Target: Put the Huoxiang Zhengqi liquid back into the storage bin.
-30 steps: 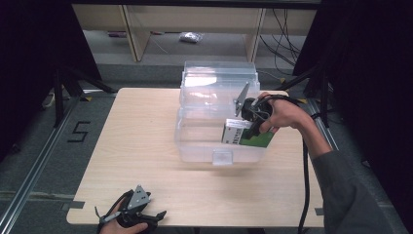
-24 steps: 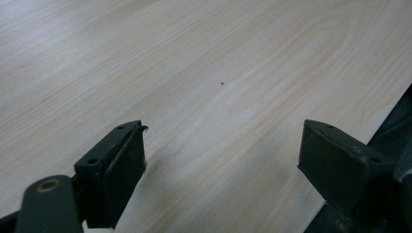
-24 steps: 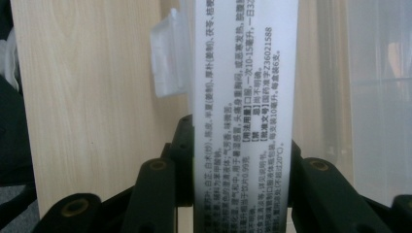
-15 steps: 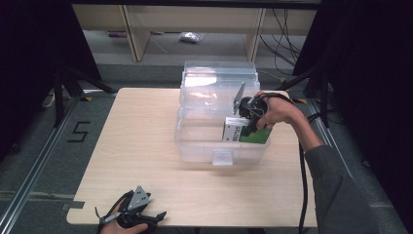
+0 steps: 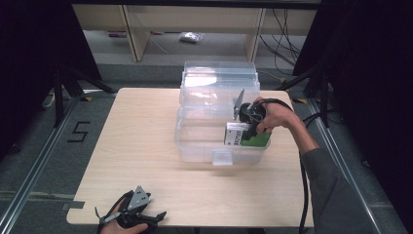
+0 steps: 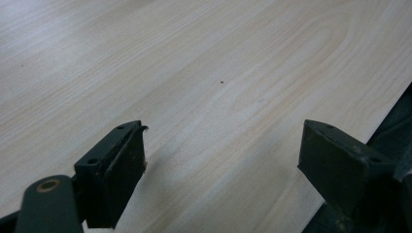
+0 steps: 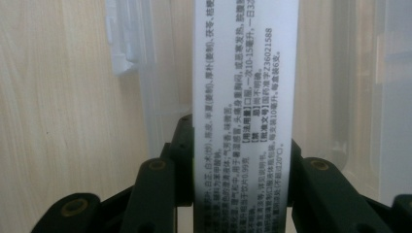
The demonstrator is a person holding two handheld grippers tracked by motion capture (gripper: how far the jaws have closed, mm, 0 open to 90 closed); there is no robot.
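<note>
Two jaws of right gripper (image 7: 241, 194) clamp box (image 7: 245, 97), long axis pointing away.

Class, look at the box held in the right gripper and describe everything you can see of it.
The box is a slim cardboard carton, green on its broad face with a white side panel covered in small black printed text. The right gripper is shut on it, its black jaws pressing the carton's two opposite faces. It is held at the near right corner of the clear plastic bin. Whether it touches the bin's floor cannot be told.
</note>
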